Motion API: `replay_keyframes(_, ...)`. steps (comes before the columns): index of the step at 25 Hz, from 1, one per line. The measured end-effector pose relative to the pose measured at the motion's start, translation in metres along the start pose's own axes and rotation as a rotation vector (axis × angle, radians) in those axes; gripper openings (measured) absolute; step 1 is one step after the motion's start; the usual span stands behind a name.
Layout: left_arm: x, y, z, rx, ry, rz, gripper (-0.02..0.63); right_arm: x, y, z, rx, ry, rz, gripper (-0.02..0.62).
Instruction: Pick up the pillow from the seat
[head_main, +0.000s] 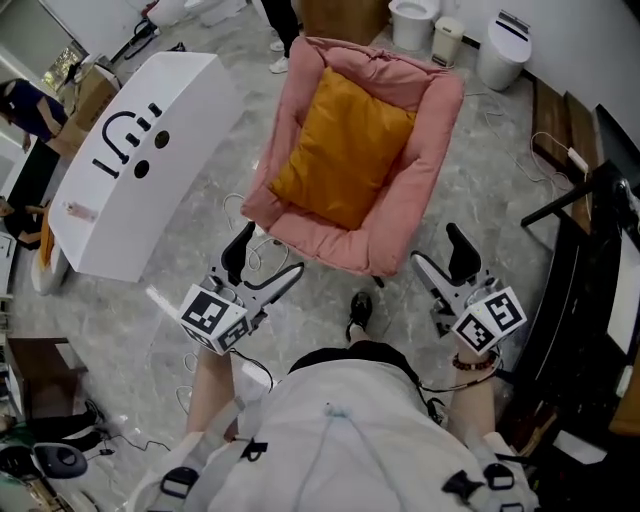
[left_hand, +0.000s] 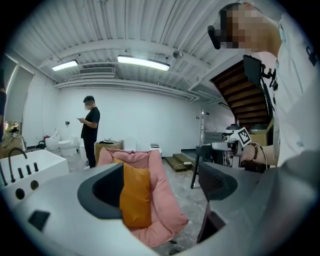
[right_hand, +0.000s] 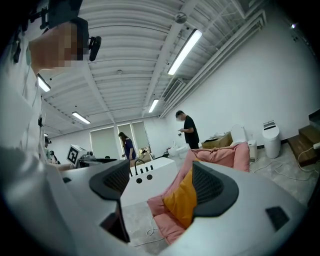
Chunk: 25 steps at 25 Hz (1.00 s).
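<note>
An orange pillow (head_main: 345, 145) lies in a pink cushioned seat (head_main: 420, 190) on the floor ahead of me. My left gripper (head_main: 268, 255) hangs open near the seat's front left corner, with nothing between its jaws. My right gripper (head_main: 437, 250) is open and empty too, by the front right corner. The left gripper view has the pillow (left_hand: 135, 195) and seat (left_hand: 162, 200) past its spread jaws. From the right gripper view, the pillow (right_hand: 182, 202) sits partly behind the right jaw, against the seat (right_hand: 220, 155).
A white bathtub (head_main: 140, 160) stands left of the seat. Toilets (head_main: 412, 20) and a bin line the far wall. A black stand (head_main: 590, 200) and stairs are at the right. Cables trail on the floor (head_main: 240, 215). A person (left_hand: 90, 130) stands beyond the seat.
</note>
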<state>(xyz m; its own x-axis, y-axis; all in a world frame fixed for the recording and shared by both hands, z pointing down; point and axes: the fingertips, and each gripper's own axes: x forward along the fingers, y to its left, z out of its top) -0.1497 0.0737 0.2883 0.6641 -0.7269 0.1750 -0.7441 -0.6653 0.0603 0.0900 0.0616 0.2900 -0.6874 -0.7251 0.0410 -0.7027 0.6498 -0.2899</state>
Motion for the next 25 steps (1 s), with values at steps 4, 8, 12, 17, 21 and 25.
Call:
replay_keyframes(4, 0.046, 0.032, 0.023, -0.030, -0.033, 0.005, 0.462, 0.038, -0.040, 0.022, -0.006, 0.002, 0.020, 0.374)
replay_keyframes(8, 0.084, 0.051, 0.026, -0.016, -0.022, 0.019, 0.462, 0.061, -0.071, 0.034, 0.006, 0.012, 0.035, 0.374)
replay_keyframes(12, 0.115, 0.065, 0.018, -0.029, 0.023, -0.003, 0.462, 0.075, -0.096, 0.041, 0.026, 0.030, 0.025, 0.374)
replay_keyframes(17, 0.144, 0.093, -0.001, -0.046, 0.107, -0.008, 0.462, 0.097, -0.118, 0.031, 0.079, 0.048, 0.009, 0.374)
replay_keyframes(21, 0.168, 0.125, -0.020, -0.036, 0.170, -0.031, 0.462, 0.118, -0.138, 0.008, 0.130, 0.078, -0.026, 0.374)
replay_keyframes(25, 0.199, 0.177, -0.053, -0.085, 0.250, -0.058, 0.462, 0.153, -0.174, -0.030, 0.219, 0.133, -0.092, 0.375)
